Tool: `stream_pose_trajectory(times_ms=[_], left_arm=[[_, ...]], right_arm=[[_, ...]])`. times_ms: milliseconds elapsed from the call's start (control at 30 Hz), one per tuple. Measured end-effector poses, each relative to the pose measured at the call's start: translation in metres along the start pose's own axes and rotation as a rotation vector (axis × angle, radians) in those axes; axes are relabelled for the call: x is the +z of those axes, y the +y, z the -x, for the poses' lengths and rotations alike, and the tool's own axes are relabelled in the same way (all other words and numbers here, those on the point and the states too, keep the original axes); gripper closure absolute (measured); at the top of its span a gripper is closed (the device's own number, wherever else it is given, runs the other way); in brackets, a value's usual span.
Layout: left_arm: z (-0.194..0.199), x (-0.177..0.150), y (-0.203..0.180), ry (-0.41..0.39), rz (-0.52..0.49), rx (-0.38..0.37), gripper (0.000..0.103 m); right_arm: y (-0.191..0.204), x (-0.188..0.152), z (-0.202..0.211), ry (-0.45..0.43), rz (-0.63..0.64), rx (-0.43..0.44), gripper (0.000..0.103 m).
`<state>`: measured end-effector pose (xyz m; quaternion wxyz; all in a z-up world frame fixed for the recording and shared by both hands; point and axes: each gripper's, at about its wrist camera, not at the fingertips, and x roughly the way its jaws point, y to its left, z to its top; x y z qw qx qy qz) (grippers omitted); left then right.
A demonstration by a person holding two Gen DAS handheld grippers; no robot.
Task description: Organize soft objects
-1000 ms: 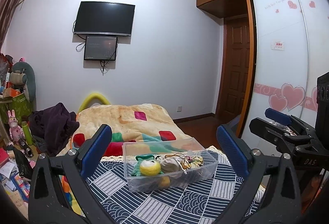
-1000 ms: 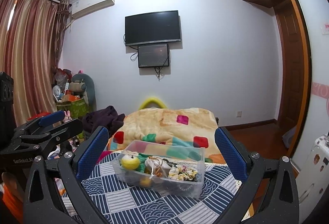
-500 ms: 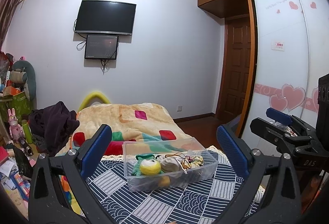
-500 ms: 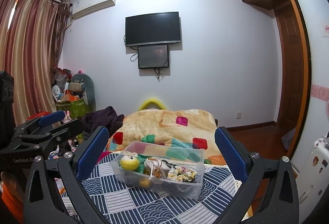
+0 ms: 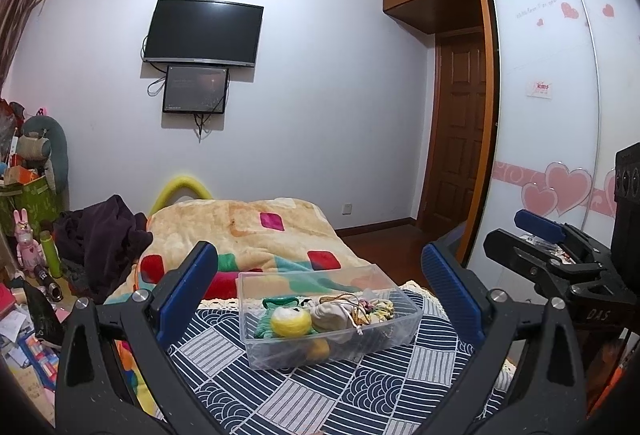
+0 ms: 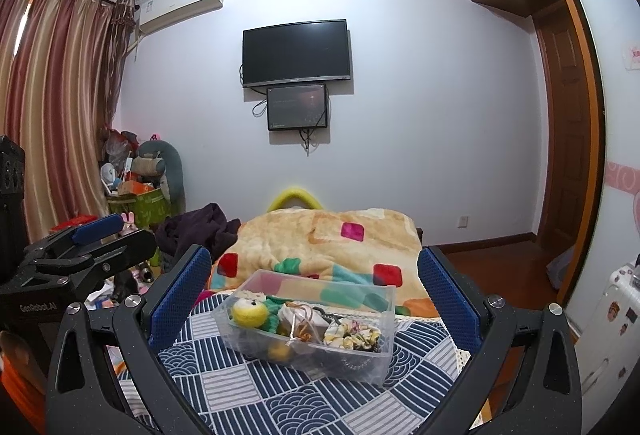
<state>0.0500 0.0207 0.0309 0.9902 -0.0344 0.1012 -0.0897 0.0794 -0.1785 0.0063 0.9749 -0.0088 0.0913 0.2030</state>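
Observation:
A clear plastic bin (image 5: 384,333) (image 6: 380,359) sits on a blue-and-white patterned cloth (image 5: 304,395) (image 6: 256,391). It holds a yellow yarn ball (image 5: 291,322) (image 6: 249,314), a green knit piece (image 5: 280,303), a beige pouch (image 5: 330,315) (image 6: 296,315) and a floral scrunchie (image 6: 352,335). My left gripper (image 5: 320,291) is open and empty, held back from the bin. My right gripper (image 6: 314,287) is open and empty, also back from it. Each gripper shows at the edge of the other's view, the right one (image 5: 560,255) and the left one (image 6: 76,251).
A bed with an orange patterned blanket (image 5: 248,231) (image 6: 332,235) lies behind the bin. Dark clothes (image 5: 100,235) and cluttered toys (image 5: 28,243) fill the left. A wardrobe (image 5: 552,139) and a door (image 5: 460,131) stand at the right. A TV (image 5: 204,31) hangs on the far wall.
Both views have shifted only slightly; the bin sits a touch lower and nearer in frame. Both grippers stay open and nothing in the bin has moved.

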Motion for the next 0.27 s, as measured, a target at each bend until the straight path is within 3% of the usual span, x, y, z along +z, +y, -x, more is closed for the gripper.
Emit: stream_pose_trajectory(times_ms=[267], left_arm=[[-0.0028, -0.0005, 0.0018, 0.017, 0.022, -0.016, 0.000]], right_arm=[[0.0010, -0.0012, -0.0020, 0.005, 0.003, 0.003, 0.000]])
